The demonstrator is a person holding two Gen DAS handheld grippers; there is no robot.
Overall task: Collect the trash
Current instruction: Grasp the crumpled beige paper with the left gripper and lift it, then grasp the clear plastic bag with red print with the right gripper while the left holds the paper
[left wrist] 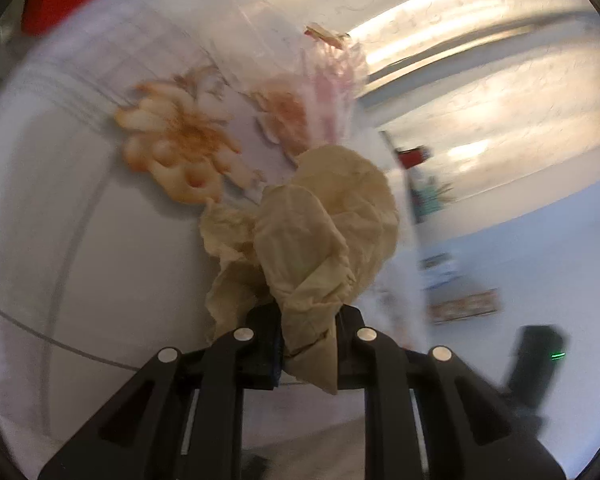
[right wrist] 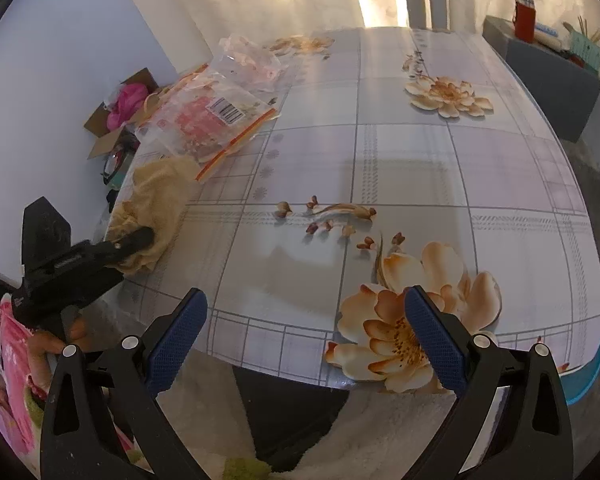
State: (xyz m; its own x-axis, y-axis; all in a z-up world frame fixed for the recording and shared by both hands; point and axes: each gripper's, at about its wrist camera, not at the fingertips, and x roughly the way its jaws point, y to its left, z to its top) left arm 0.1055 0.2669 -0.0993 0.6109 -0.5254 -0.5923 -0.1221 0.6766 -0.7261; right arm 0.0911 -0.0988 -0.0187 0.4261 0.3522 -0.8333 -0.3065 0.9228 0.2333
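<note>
Left claw (left wrist: 306,344) clamps the crumpled beige tissue (left wrist: 312,240); right claw (right wrist: 306,340) gapes, well apart from it

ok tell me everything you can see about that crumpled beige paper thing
The crumpled beige paper looks like a thin, soft napkin or tissue, pale yellowish tan, heavily wrinkled and bunched into loose folds. It is pinched low down between the jaws of the left gripper, with most of it fanning out beyond the fingertips. In the right wrist view it sits at the table edge, and its far end reaches the corner of a clear zip bag. The left wrist view is blurred, so fine texture is unclear.
</note>
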